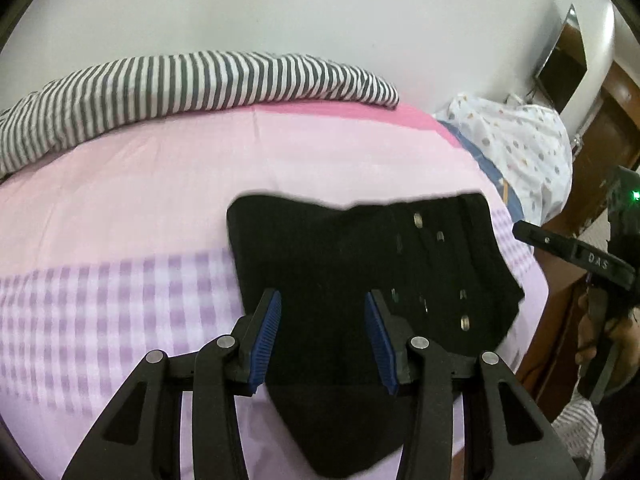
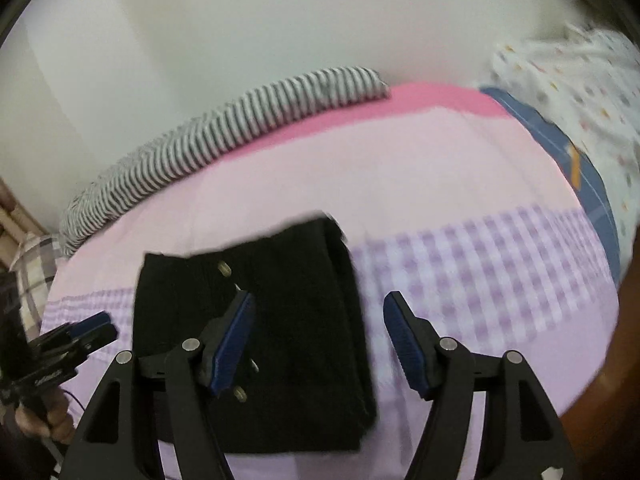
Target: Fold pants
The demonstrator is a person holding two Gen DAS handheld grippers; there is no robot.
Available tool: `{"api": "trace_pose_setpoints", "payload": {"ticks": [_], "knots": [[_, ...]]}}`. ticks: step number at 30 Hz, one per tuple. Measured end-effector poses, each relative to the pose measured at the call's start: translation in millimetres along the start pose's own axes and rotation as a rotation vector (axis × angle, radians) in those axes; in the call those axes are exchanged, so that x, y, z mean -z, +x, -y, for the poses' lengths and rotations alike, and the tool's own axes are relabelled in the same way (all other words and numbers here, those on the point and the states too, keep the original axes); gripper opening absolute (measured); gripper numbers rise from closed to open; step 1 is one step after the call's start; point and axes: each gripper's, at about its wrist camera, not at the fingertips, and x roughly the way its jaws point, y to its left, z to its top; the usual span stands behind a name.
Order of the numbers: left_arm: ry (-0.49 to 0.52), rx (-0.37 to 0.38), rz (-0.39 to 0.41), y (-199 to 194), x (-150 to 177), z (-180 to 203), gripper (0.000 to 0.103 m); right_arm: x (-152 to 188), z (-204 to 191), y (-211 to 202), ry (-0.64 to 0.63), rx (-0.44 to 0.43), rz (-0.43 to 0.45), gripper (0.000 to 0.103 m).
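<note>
Black folded pants [image 1: 360, 280] with metal snaps lie flat on our pink and lilac-checked sheet [image 1: 120, 208]. We hold the left gripper [image 1: 323, 336] and right gripper [image 2: 318, 340] above them, both spread wide and gripping nothing. Striped bedding [image 1: 180, 84] is bunched along the far edge.

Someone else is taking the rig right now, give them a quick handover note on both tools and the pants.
Left tool: open, holding nothing, hovering above the black pants.
Right tool: open, holding nothing, over the pants' right edge and the checked sheet.
Pants: a compact folded stack with metal buttons showing, lying on the pink bed sheet near the front edge. A striped blanket lies along the far side by the wall.
Done: the pants look folded several times.
Left: probably only a final tidy of the loose corner nearest the left tool, or nothing.
</note>
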Motion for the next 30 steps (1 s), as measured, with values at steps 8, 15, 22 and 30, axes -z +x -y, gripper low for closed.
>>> {"api": "trace_pose_setpoints", "payload": {"ticks": [8, 15, 22, 30], "knots": [[0.022, 0.006, -0.015, 38, -41, -10, 0.045, -31, -36, 37, -0.122, 0.039, -0.019, 0.060], [0.040, -0.032, -0.095, 74, -46, -13, 0.045, -25, -18, 75, -0.075, 0.109, -0.120, 0.060], [0.066, -0.072, -0.088, 72, -44, -4, 0.045, -21, -5, 71, -0.027, 0.073, -0.140, 0.061], [0.018, 0.008, -0.059, 26, -13, 6, 0.045, 12, 6, 34, -0.008, 0.054, -0.163, 0.064]]}}
